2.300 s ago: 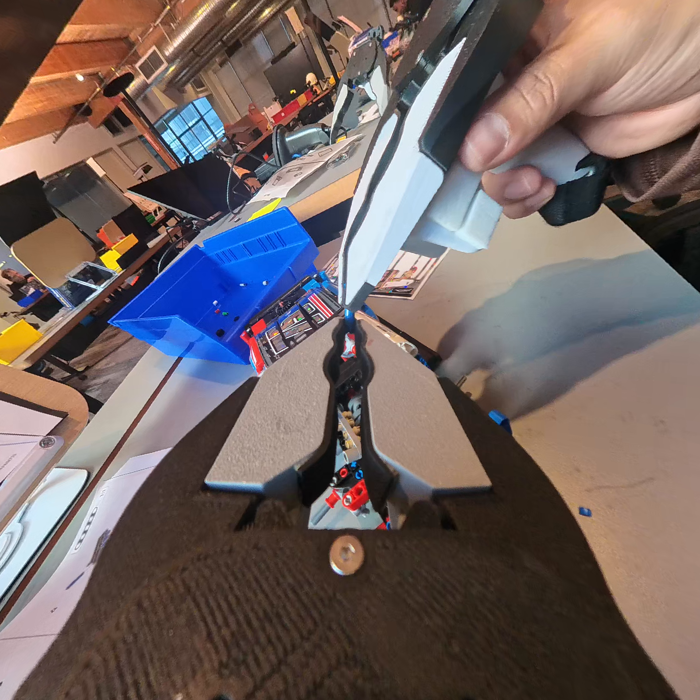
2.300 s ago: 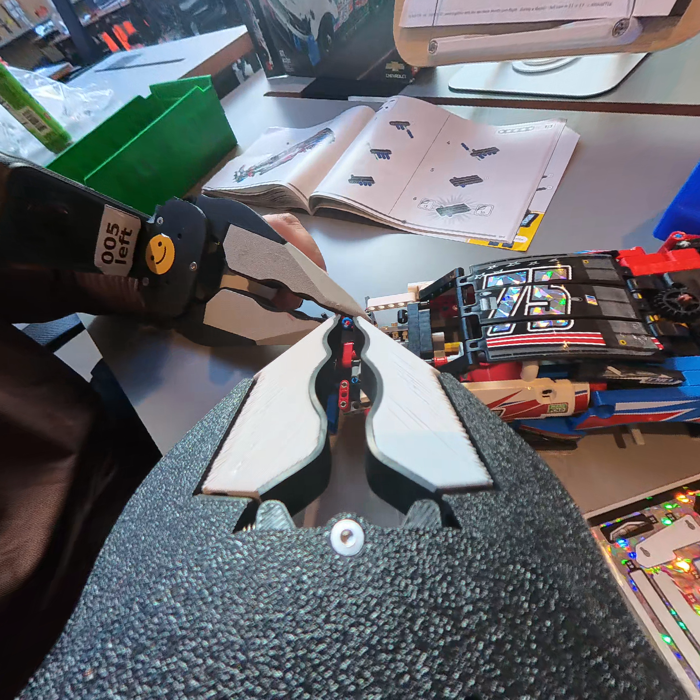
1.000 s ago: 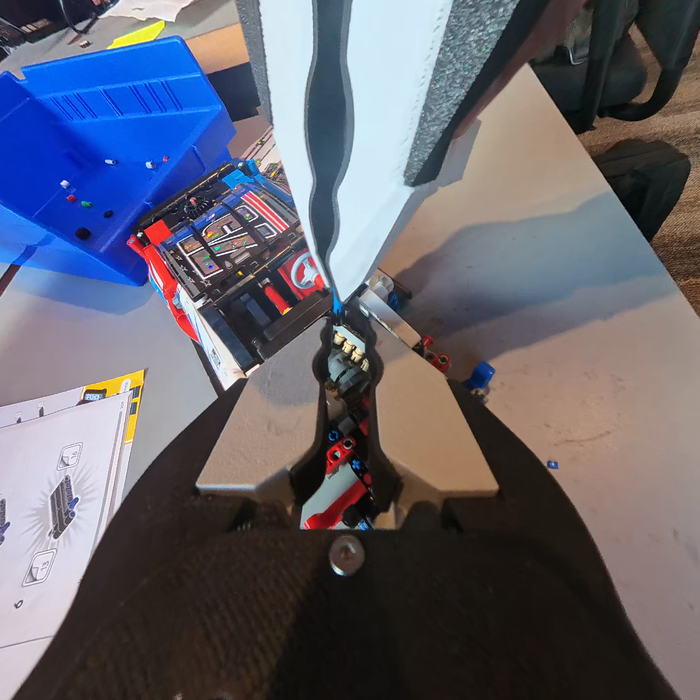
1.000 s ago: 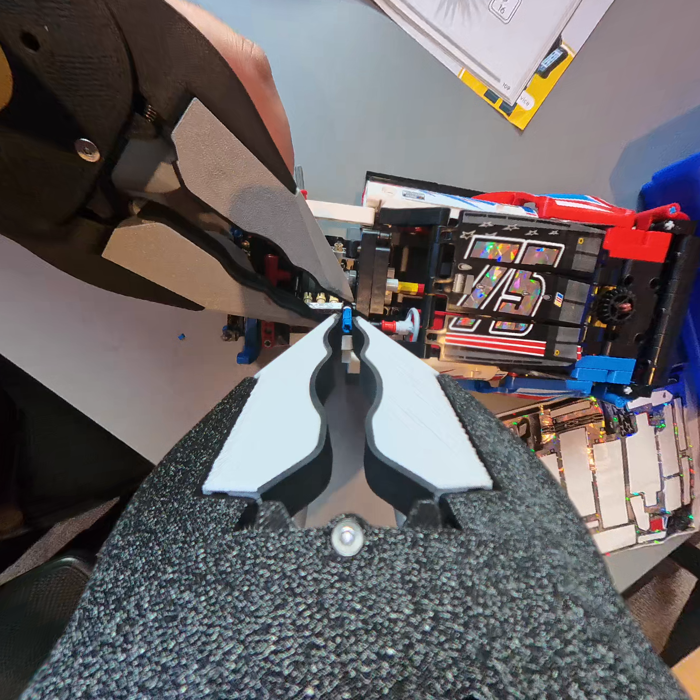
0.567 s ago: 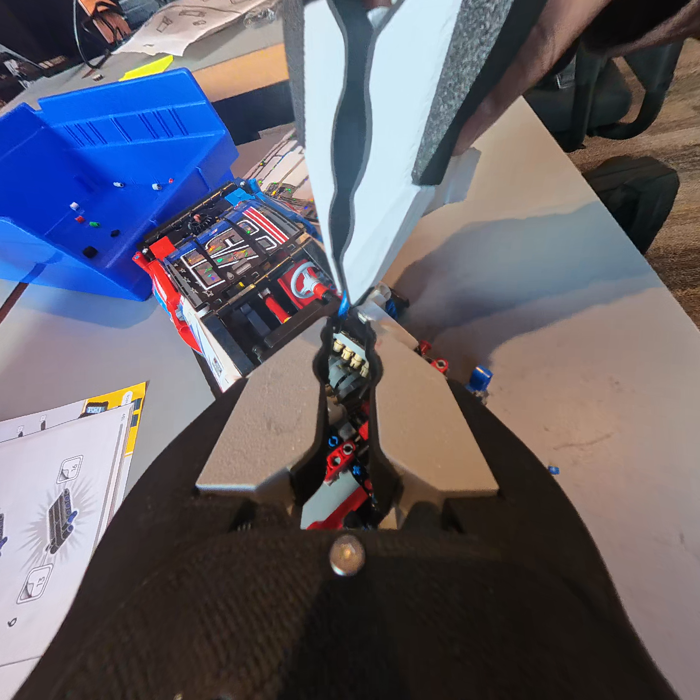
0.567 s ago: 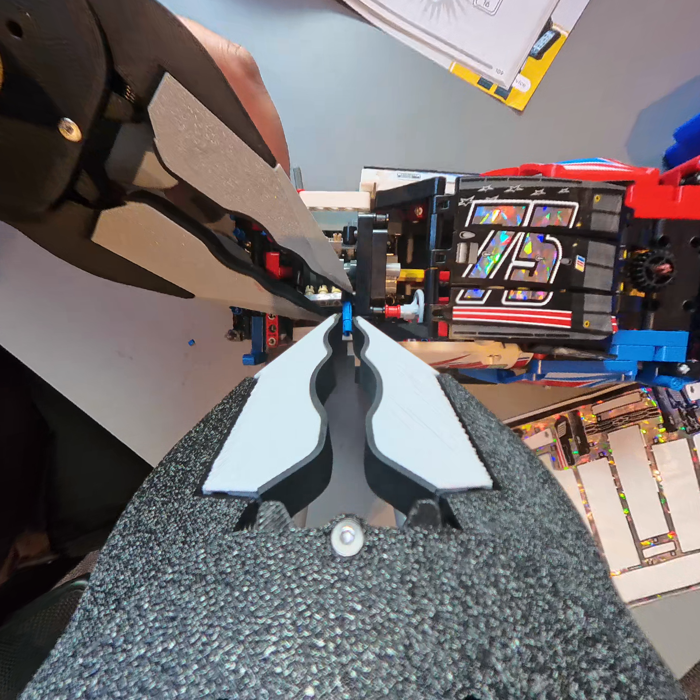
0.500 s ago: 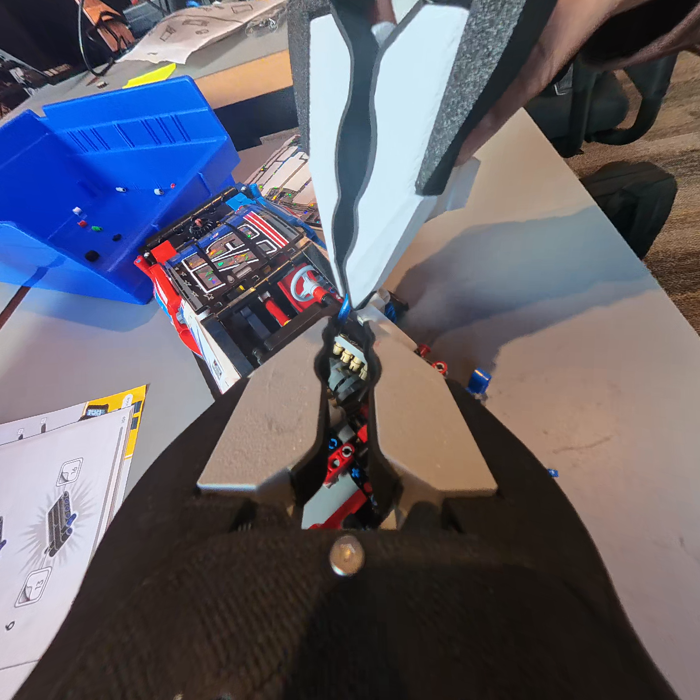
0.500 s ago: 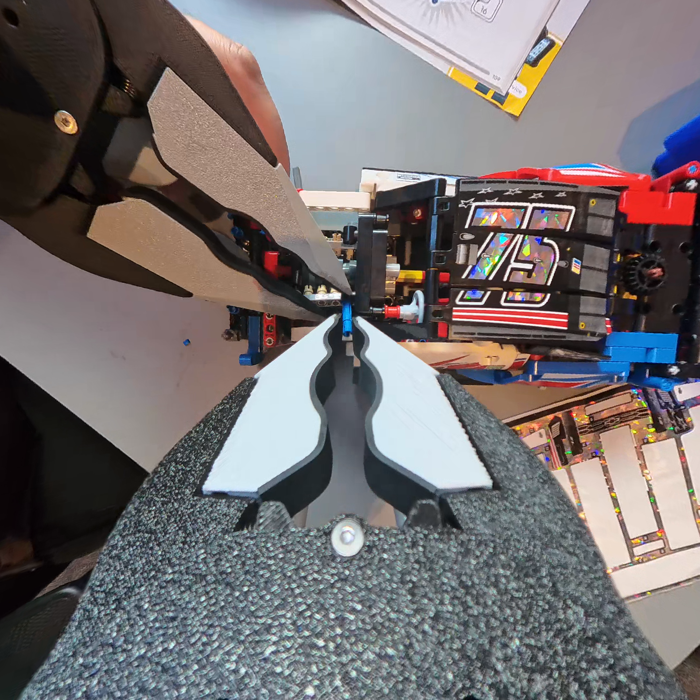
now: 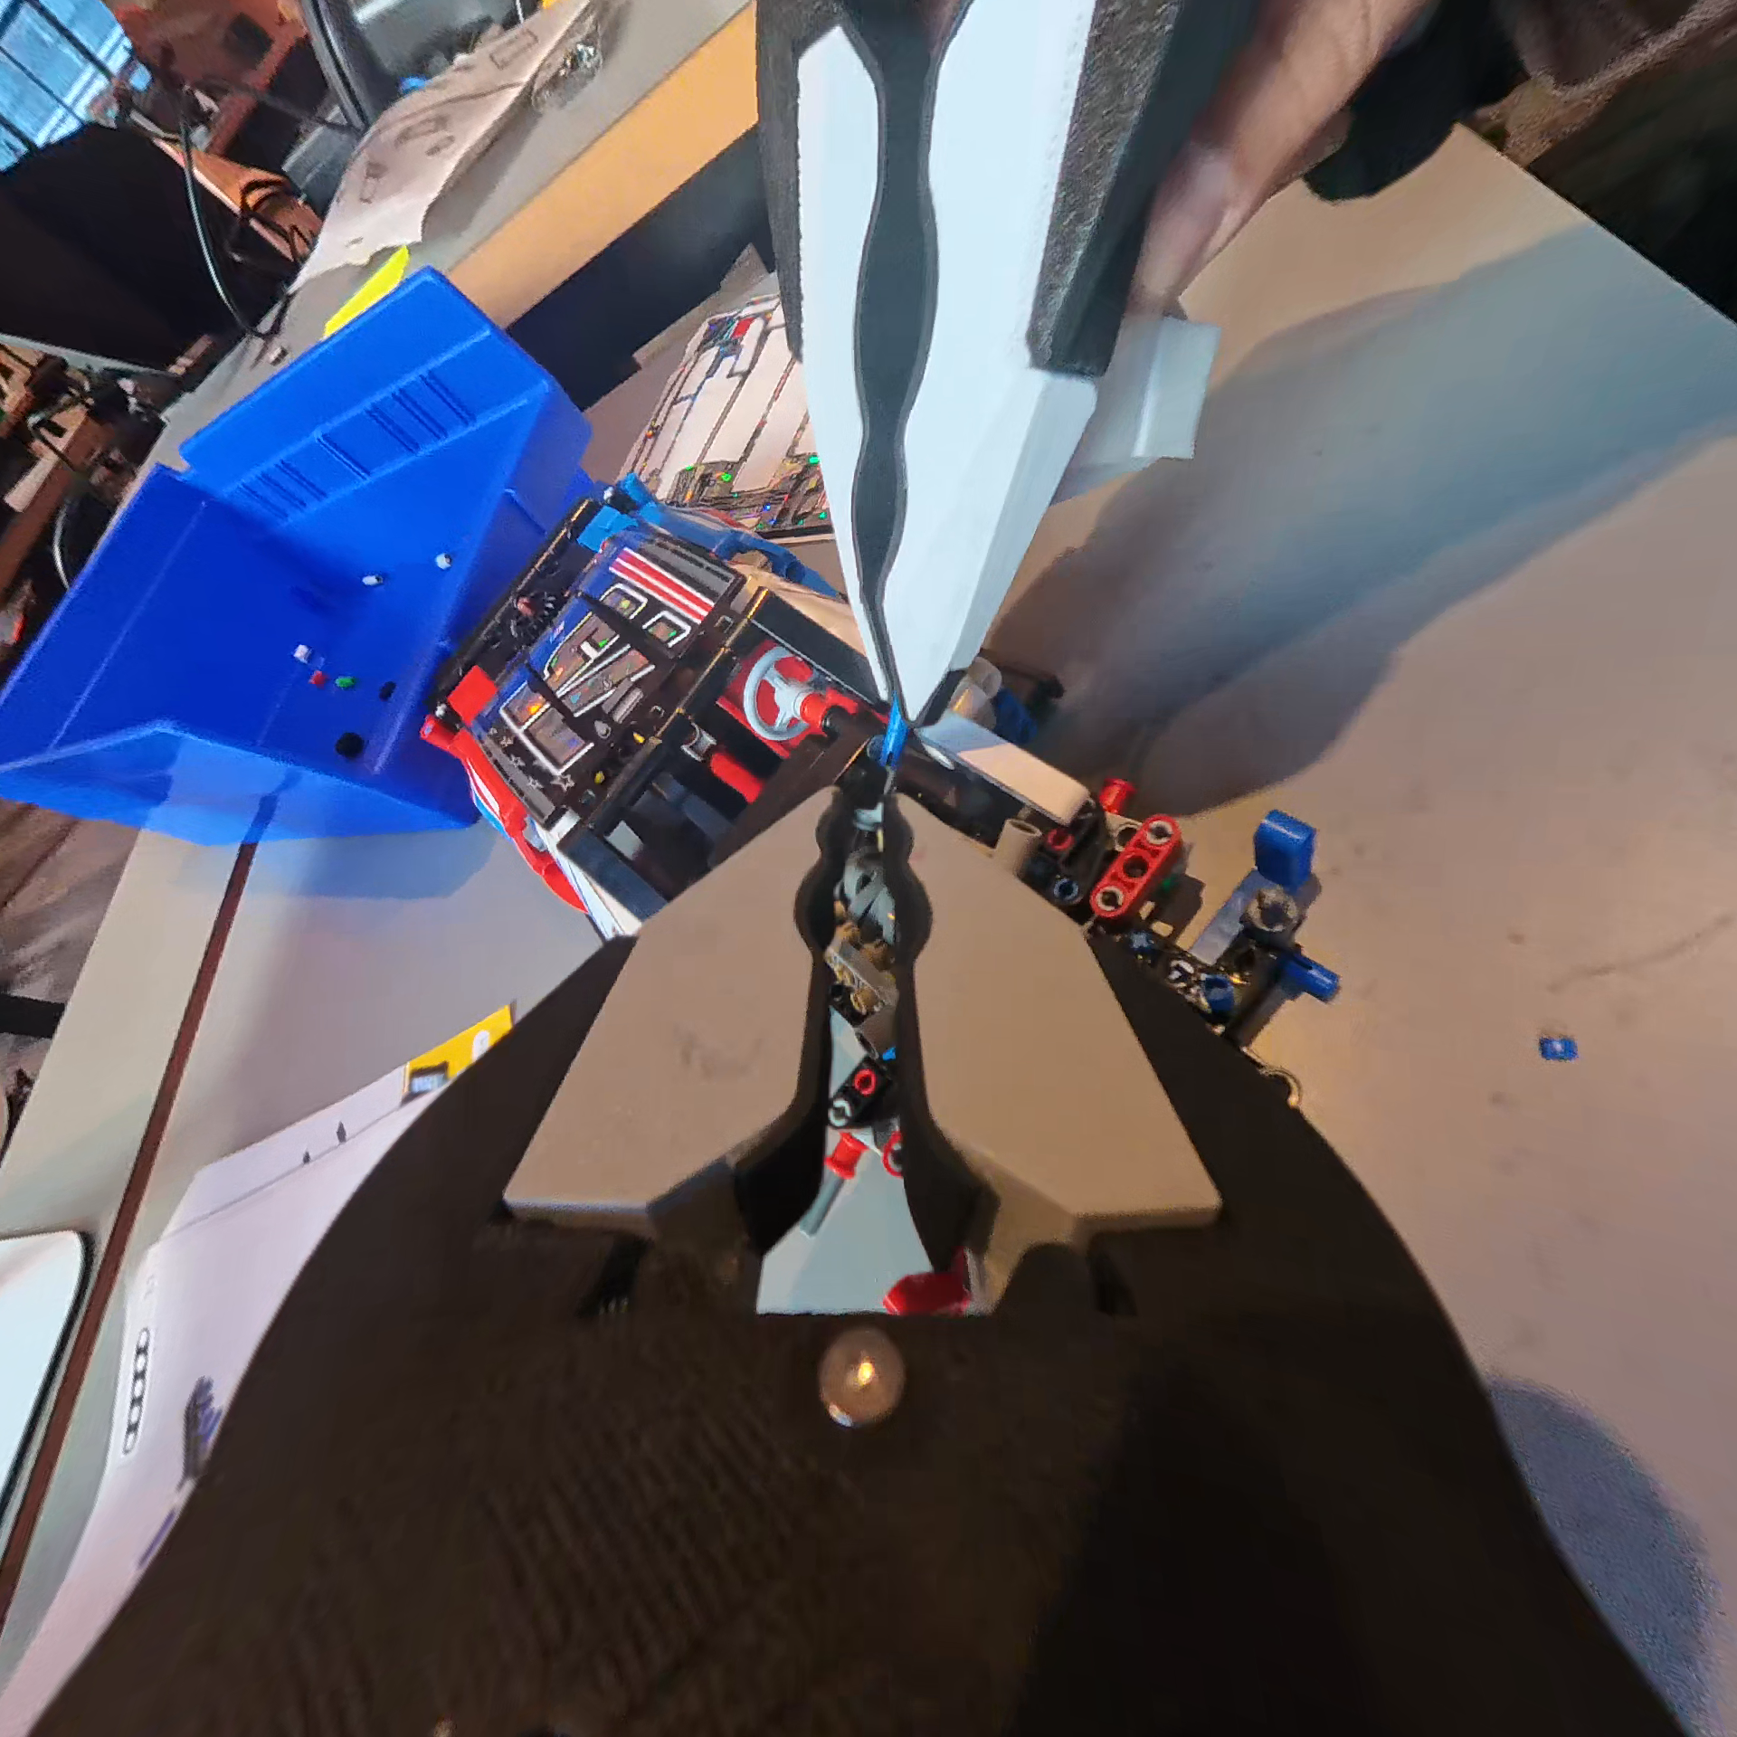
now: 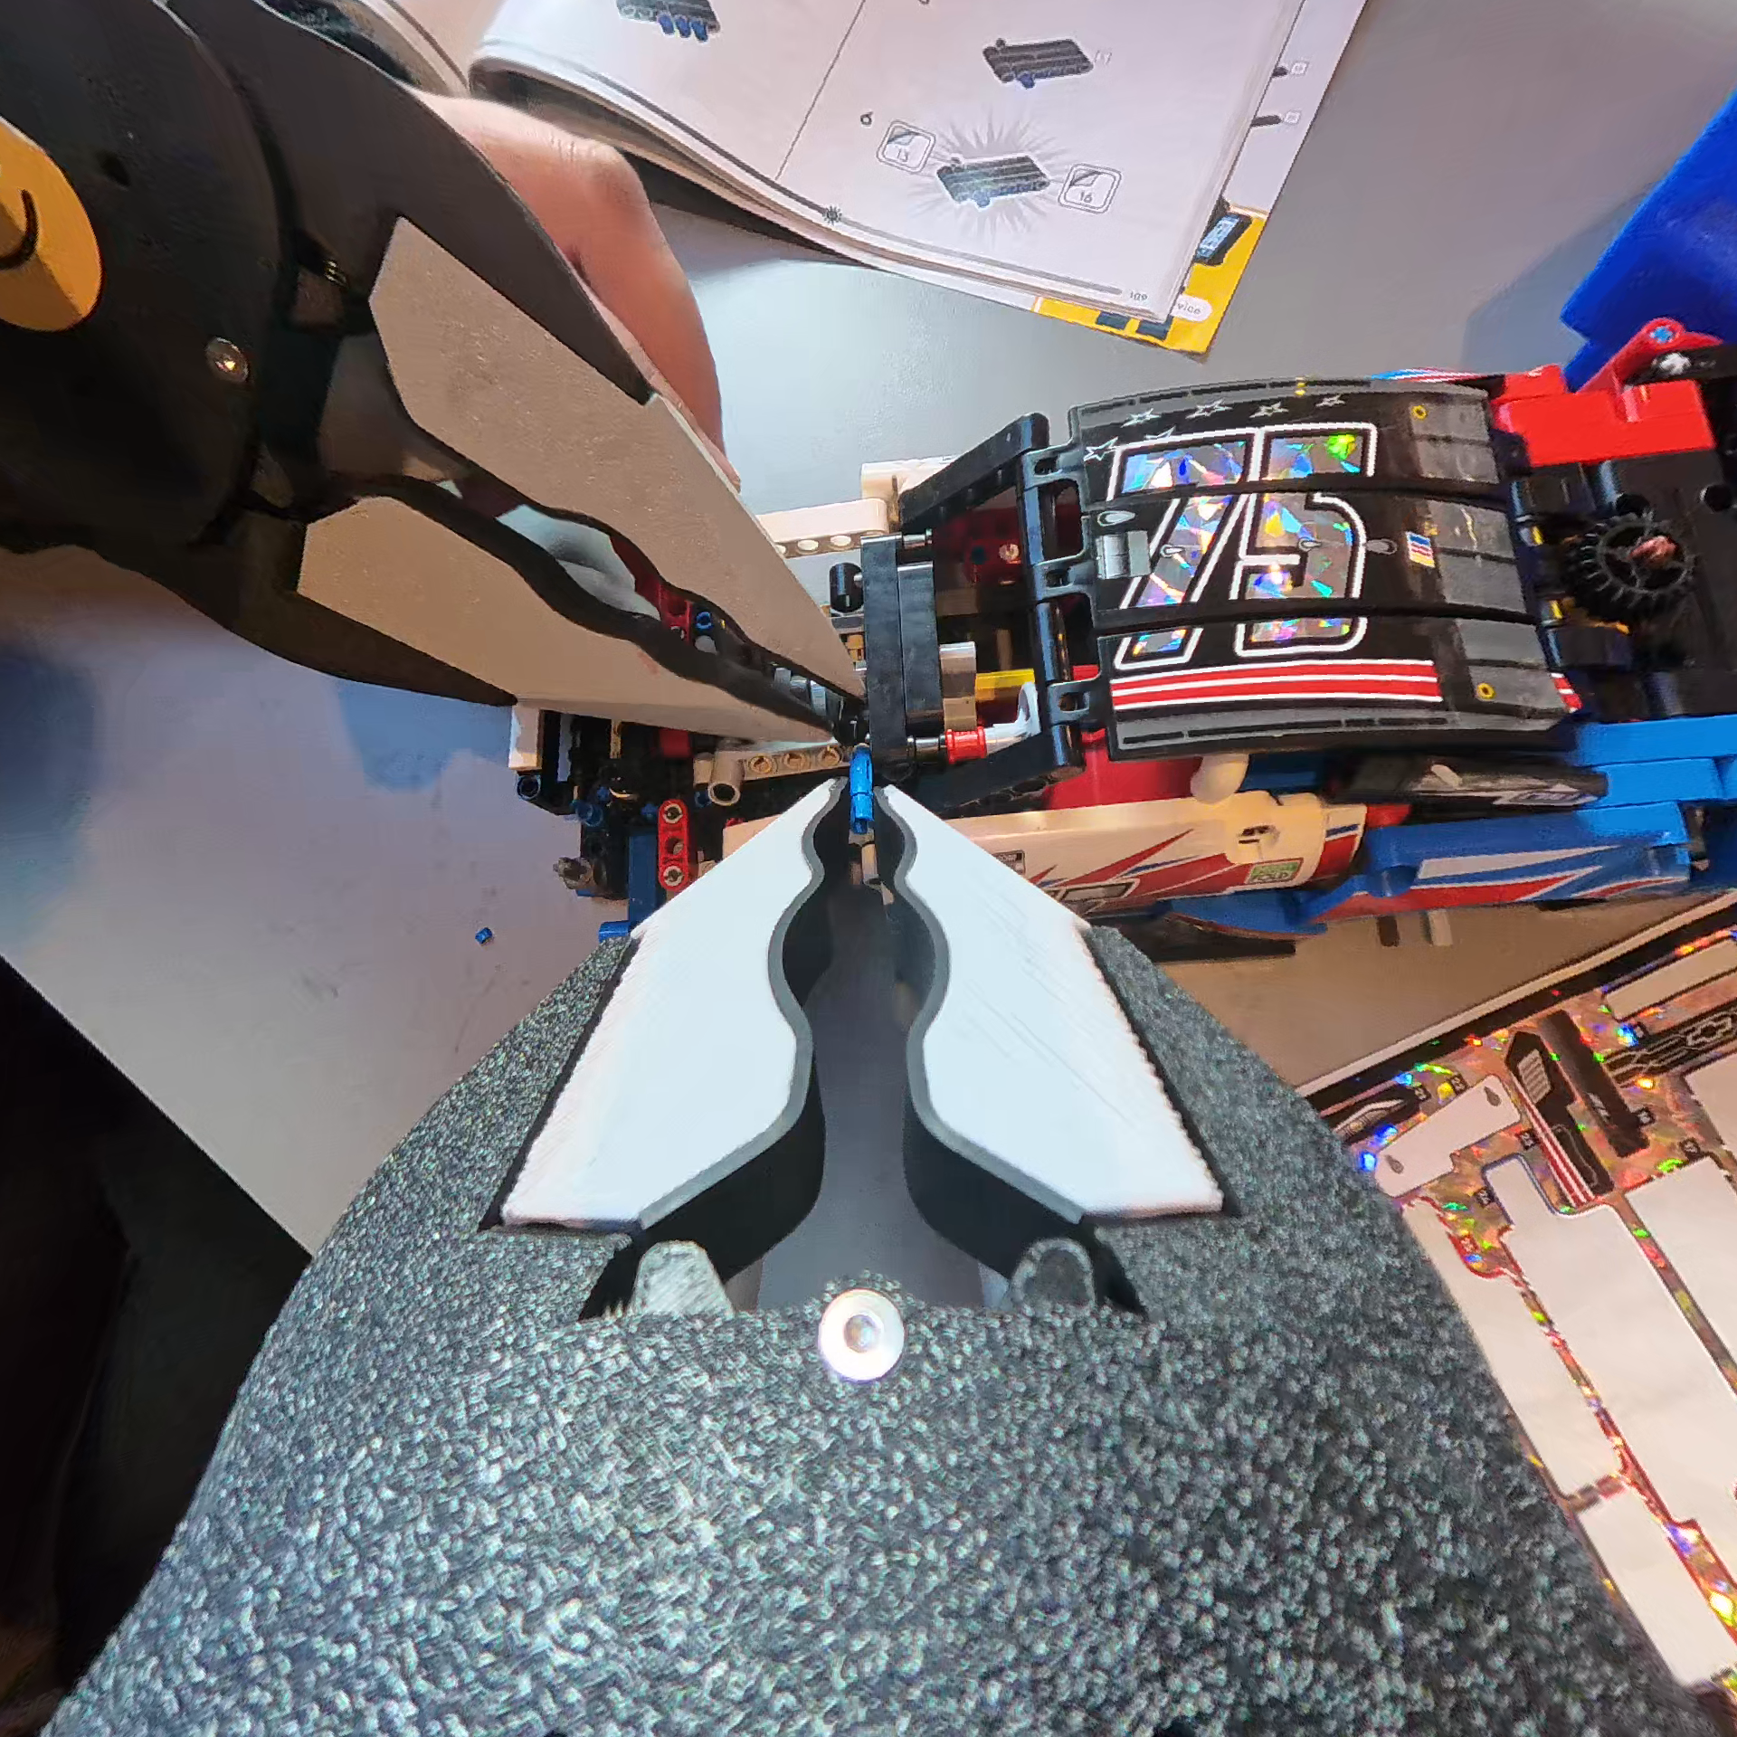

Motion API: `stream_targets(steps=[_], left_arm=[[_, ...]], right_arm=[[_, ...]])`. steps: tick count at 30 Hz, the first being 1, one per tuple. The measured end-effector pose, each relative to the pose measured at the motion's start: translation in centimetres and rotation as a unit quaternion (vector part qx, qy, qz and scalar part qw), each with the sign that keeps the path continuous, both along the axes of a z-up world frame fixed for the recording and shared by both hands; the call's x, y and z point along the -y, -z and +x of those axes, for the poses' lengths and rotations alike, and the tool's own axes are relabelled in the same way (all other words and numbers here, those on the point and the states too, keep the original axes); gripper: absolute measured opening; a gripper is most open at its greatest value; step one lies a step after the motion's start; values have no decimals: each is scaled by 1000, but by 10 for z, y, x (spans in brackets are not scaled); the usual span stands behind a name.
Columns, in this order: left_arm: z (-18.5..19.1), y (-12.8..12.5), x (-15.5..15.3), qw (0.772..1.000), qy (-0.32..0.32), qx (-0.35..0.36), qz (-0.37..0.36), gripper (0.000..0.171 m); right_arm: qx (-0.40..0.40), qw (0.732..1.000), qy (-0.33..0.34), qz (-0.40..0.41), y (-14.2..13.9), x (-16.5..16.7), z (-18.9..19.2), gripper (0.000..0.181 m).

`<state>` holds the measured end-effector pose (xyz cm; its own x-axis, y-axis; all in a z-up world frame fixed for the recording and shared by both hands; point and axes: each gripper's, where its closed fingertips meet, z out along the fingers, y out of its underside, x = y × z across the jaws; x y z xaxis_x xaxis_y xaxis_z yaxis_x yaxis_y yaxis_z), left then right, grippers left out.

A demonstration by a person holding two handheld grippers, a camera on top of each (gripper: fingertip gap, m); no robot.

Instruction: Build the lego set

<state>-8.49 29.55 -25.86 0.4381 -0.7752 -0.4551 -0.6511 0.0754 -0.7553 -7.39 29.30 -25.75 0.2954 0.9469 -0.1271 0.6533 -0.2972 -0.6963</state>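
Observation:
The lego car (image 10: pixel 1316 602) lies on the grey table, with a black roof, red, white and blue sides and an open front frame. It also shows in the left wrist view (image 9: pixel 611 677). My left gripper (image 9: pixel 865 813), with grey fingers, is shut on the car's front frame. In the right wrist view it reaches in from the upper left (image 10: pixel 841 719). My right gripper (image 10: pixel 857 799), with white fingers, is shut on a small blue pin (image 10: pixel 859 788). It holds the pin's tip against the black frame just behind the left fingertips. The pin shows under the white tips (image 9: pixel 891 735).
A blue bin (image 9: pixel 282 611) stands behind the car. An open instruction booklet (image 10: pixel 987 141) lies beyond it, and a holographic sticker sheet (image 10: pixel 1551 1175) beside it. A tiny blue piece (image 9: pixel 1556 1048) lies loose on the table. The table edge (image 10: pixel 235 1128) runs close at the left. The tips of both grippers are at nearly the same place. The tiny blue piece (image 9: pixel 1556 1048) is about equally far from each gripper, around 12 cm.
Both grippers swung from beside the car to over its front. In the last half second the right gripper tilted slightly, with the pin still at the black frame.

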Motion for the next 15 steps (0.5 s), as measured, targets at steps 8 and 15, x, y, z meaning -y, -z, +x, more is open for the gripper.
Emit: stream_targets(steps=[8,15], left_arm=[[3,0,0,998,21,-33,45,5],[3,0,-2,998,21,-30,57,3]], right_arm=[[-27,1000,0,-3,-8,-1,-3,5],[-46,999,8,-4,-10,0,-4,4]])
